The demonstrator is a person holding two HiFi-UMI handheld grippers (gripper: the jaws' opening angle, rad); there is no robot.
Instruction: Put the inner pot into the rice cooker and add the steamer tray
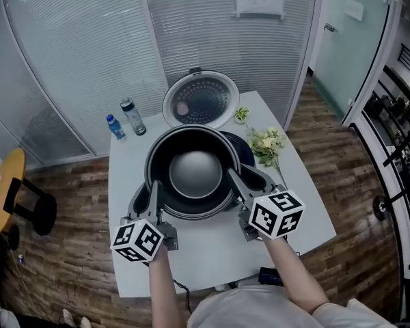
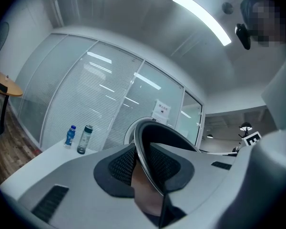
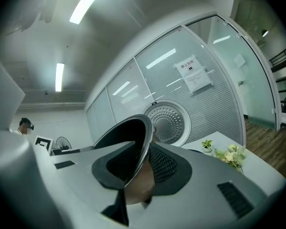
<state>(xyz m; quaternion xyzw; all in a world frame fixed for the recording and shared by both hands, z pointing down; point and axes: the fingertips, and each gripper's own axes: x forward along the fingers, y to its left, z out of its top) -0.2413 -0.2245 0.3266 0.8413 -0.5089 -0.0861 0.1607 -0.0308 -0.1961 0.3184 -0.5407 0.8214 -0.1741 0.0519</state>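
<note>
Our left gripper and right gripper each clamp opposite sides of the inner pot rim; we hold it upright above the table, right by the open rice cooker.

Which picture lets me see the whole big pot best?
The head view: the inner pot shows whole there, its round rim and dark inside. The left gripper view shows only an edge-on piece of the rim, pinched between the jaws. The right gripper view shows another such piece.
</note>
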